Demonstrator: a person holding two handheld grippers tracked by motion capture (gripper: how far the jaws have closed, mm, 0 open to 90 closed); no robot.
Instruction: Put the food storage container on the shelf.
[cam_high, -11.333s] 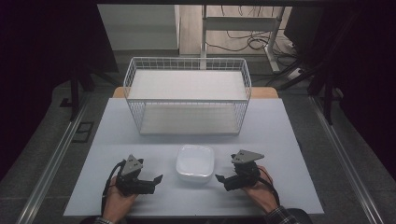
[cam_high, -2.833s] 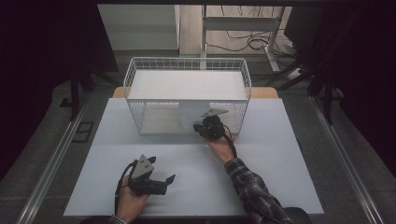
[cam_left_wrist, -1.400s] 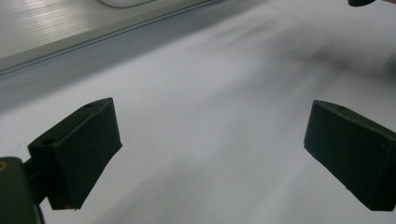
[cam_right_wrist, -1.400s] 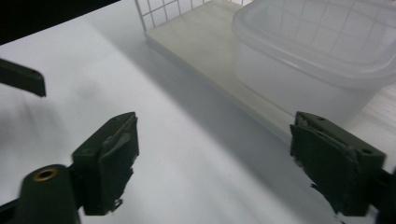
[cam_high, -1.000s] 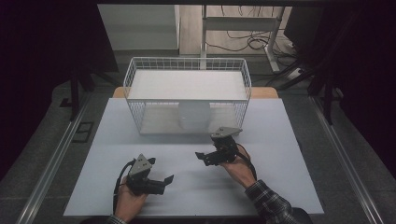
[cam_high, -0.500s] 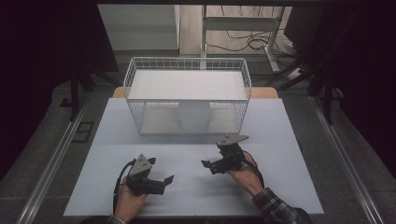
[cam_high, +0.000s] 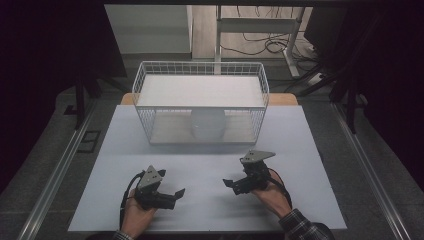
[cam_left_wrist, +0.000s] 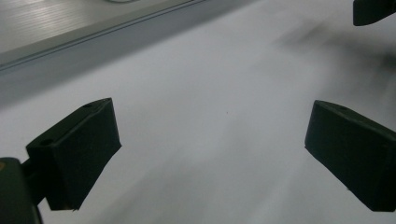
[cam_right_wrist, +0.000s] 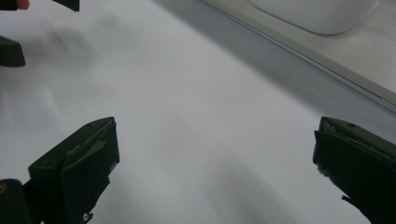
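A white bowl (cam_high: 208, 124) sits on the lower level of the white wire basket (cam_high: 200, 67), under its white shelf board. In the right gripper view the bowl (cam_right_wrist: 317, 14) lies at the top edge. My right gripper (cam_high: 230, 186) rests low over the table in front of the basket, right of centre. Its jaws (cam_right_wrist: 215, 154) have just been opening, stand wide, and have nothing between them. My left gripper (cam_high: 176, 195) lies near the front edge at the left. It is open (cam_left_wrist: 210, 144) over bare table. The two grippers point toward each other.
The white table top (cam_high: 210, 165) stretches between basket and grippers. A metal rail (cam_high: 55, 175) runs along the table's left side and another (cam_high: 372, 175) along its right. Beyond the basket stand a desk frame and cables (cam_high: 260, 40) on the floor.
The bowl went from the table front into the basket. Over the last second the right gripper drew back from the basket toward the near edge. The left gripper stayed put.
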